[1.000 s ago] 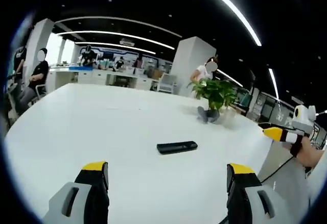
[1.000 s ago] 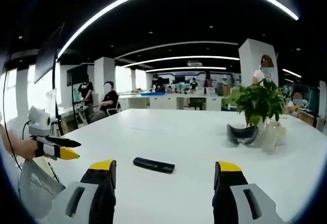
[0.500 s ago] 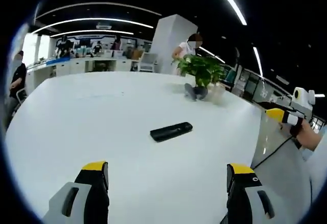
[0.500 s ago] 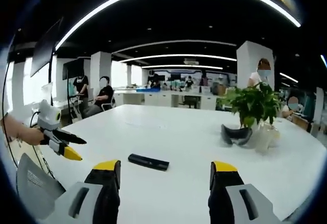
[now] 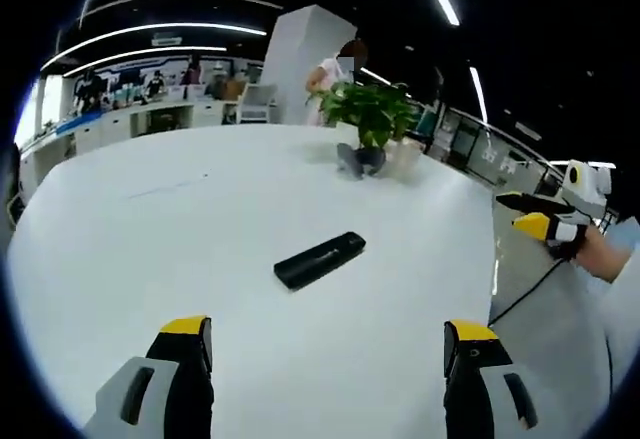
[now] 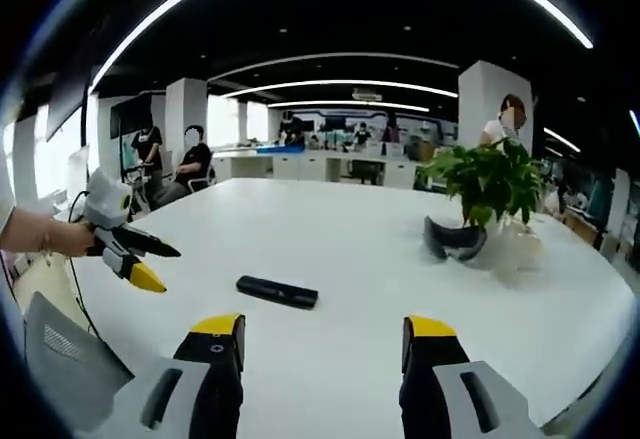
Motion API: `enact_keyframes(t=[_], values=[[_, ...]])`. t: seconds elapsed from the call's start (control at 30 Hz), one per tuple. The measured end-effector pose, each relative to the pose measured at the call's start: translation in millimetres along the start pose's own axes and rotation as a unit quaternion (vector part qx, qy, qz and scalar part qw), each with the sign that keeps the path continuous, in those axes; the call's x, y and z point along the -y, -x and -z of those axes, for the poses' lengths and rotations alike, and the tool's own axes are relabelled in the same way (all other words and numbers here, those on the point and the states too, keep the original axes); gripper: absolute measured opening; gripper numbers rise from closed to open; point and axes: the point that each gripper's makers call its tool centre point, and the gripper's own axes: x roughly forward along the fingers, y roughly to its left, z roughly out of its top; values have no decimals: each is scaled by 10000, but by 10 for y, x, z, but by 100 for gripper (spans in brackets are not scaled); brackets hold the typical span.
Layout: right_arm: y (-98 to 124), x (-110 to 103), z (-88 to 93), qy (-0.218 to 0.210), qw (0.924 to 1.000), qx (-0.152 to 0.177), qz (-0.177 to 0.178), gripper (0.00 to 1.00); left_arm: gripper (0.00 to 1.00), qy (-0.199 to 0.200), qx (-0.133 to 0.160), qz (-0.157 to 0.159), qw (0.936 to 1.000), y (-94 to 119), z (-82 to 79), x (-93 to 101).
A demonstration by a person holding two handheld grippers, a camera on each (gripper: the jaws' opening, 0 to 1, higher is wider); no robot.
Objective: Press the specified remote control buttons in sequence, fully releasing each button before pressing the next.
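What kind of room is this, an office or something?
Probably an open-plan office: a big white table holding a black remote control and a potted plant, with people sitting at desks in the background under long ceiling light strips.

Both views low over table point(image 5: 150, 249), sharing remote point(image 5: 320, 259), opposite sides.

Your left gripper point(image 5: 328, 359) hangs with jaws spread wide and nothing between them. Your right gripper point(image 6: 322, 359) does the same. Each is gripped in one of your hands, held level.
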Motion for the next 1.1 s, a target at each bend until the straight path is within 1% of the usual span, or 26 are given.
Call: enact_keyframes(t=[0.07, 0.2, 0.4, 0.47, 0.5, 0.57, 0.6, 0.73, 0.8, 0.9, 0.97, 1.0, 1.07, 1.1], values=[[-13, 16, 27, 13, 10000, -56, 10, 62, 100, -25, -75, 87, 9999, -83, 3, -5], [-59, 46, 121, -64, 9997, -231, -10, 60, 100, -164, -218, 147, 9995, -212, -7, -34], [-134, 60, 244, -67, 9987, -486, -97, 57, 100, -292, -275, 196, 9990, -334, -93, -136], [-158, 72, 275, -71, 9985, -532, -122, 56, 100, -484, -383, 227, 9978, -374, -93, -171], [-168, 83, 288, -89, 9984, -540, -129, 56, 100, -646, -419, 257, 9967, -402, -100, -186], [-182, 109, 306, -107, 9983, -560, -120, 53, 99, -903, -629, 481, 9928, -463, -74, -154], [-189, 115, 316, -115, 9982, -579, -132, 52, 99, -1015, -712, 526, 9909, -497, -67, -153], [-233, 141, 355, -131, 9974, -688, -170, 49, 96, -1616, -963, 515, 9808, -669, -82, -200], [-251, 146, 367, -99, 9971, -728, -189, 48, 94, -1617, -1011, 594, 9798, -738, -96, -183], [-281, 152, 391, -67, 9965, -807, -223, 47, 94, -1630, -1108, 714, 9778, -848, -118, -207], [-290, 152, 401, -52, 9962, -834, -250, 46, 93, -1755, -1252, 769, 9735, -911, -117, -239], [-294, 154, 408, -56, 9960, -851, -262, 46, 92, -1887, -1291, 792, 9703, -945, -132, -251], [-301, 153, 416, -66, 9958, -863, -292, 46, 91, -1997, -1331, 875, 9668, -996, -151, -240], [-303, 154, 419, -68, 9958, -869, -298, 45, 89, -1994, -1363, 911, 9661, -1018, -151, -244]])
